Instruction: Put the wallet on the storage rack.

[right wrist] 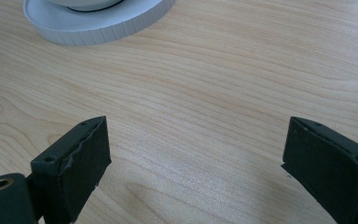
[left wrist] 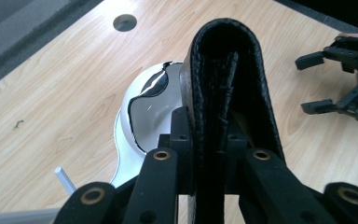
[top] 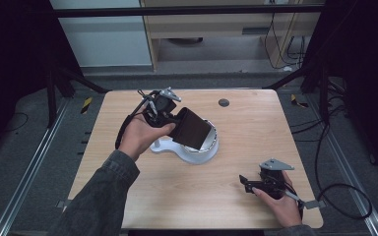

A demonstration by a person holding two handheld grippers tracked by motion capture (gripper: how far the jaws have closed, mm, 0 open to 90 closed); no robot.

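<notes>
From the high view, the left gripper [top: 177,124] holds a black folded wallet [top: 193,129] tilted over a white round stand [top: 197,153] near the middle of the table [top: 246,142]. The right gripper [top: 244,182] rests well apart from the stand, toward the near right edge.

The left gripper view adds the grasp: its fingers [left wrist: 182,128] are clenched on the wallet [left wrist: 256,88], whose folded edge points away, with the stand's glossy bowl [left wrist: 147,112] just beyond.

The right gripper view shows its fingers [right wrist: 81,158] spread wide, released, over bare table [right wrist: 205,93], the stand's ribbed rim [right wrist: 116,28] ahead.
</notes>
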